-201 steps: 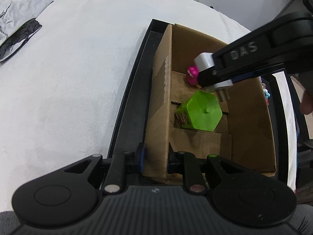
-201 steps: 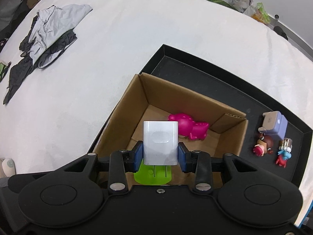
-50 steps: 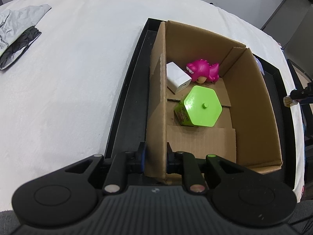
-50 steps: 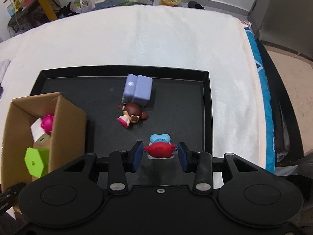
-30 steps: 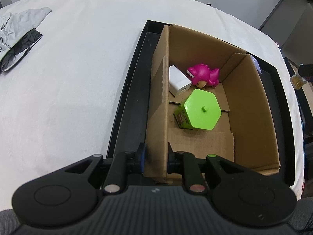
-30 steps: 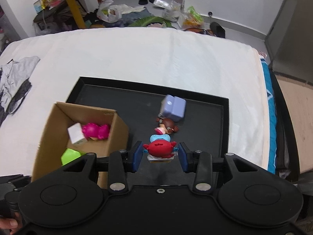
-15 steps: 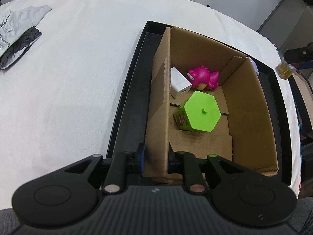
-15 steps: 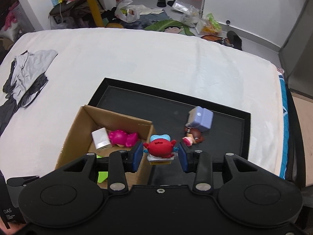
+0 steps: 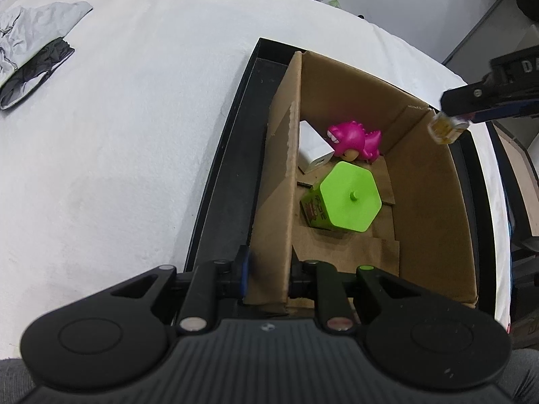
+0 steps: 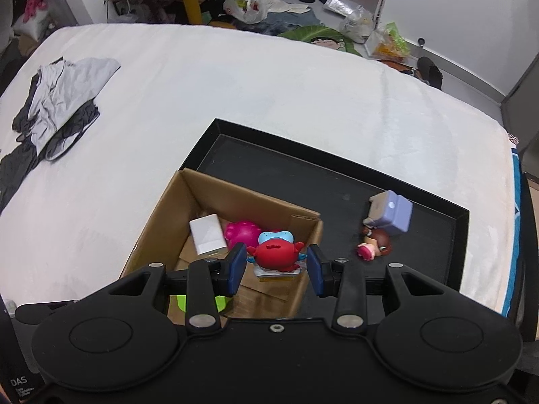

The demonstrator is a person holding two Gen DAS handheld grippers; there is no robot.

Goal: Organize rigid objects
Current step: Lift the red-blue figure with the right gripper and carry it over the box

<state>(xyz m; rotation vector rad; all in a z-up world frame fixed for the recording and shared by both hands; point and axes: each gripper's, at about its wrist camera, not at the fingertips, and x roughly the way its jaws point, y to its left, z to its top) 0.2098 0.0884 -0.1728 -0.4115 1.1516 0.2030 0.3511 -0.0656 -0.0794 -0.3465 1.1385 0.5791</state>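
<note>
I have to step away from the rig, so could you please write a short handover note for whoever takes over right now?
Left gripper: shut on the near wall of the cardboard box, steadying it.
Right gripper: shut on the red crab figure, held over the box's open top, not yet released.
Done: the white charger, pink dinosaur toy and green hexagonal container lie inside the box.
Left: drop the crab in, then fetch the lavender block and the brown-haired doll figure, both on the black tray beside the box.
</note>
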